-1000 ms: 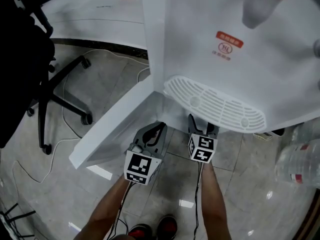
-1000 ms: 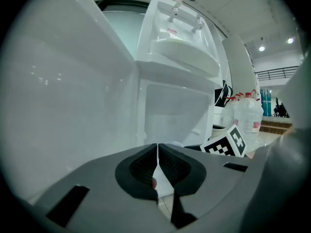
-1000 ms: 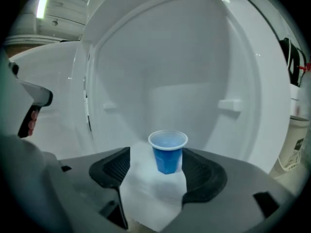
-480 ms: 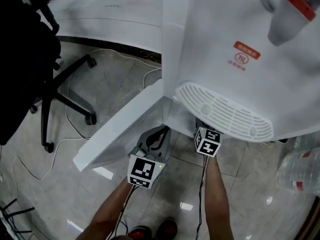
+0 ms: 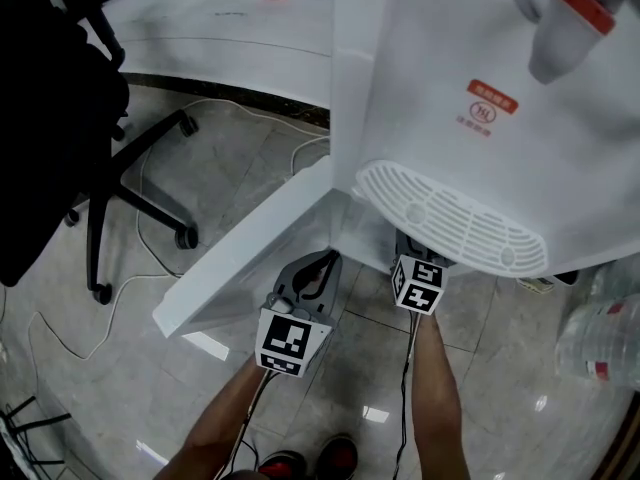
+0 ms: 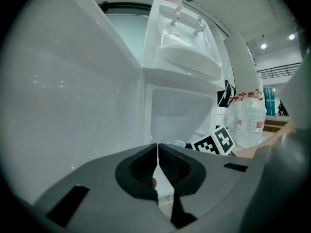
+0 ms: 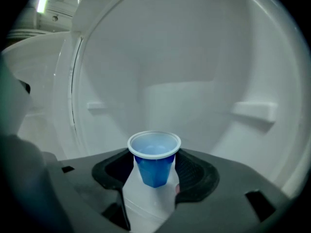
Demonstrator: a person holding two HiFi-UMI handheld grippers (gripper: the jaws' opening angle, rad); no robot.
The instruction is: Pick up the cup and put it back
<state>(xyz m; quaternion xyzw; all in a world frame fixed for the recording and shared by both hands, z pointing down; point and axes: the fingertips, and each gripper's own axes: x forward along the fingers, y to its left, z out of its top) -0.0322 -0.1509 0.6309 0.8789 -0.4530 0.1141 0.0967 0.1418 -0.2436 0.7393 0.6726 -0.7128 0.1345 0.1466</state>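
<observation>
Looking down in the head view, the white water dispenser (image 5: 440, 58) bears a red logo label (image 5: 484, 111), its print too small to read. The right gripper (image 5: 416, 268) reaches beneath it. Left gripper view: the left gripper (image 6: 157, 152) has its jaws clenched together, empty. Right gripper view: jaws closing around the upright blue cup (image 7: 154, 158) inside the white compartment, not gripping it.

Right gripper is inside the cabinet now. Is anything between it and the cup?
Nothing visible stands in the way. The cup stands upright in the cabinet, directly between the jaws of the right gripper, which are closing and do not seem to press it yet.
</observation>
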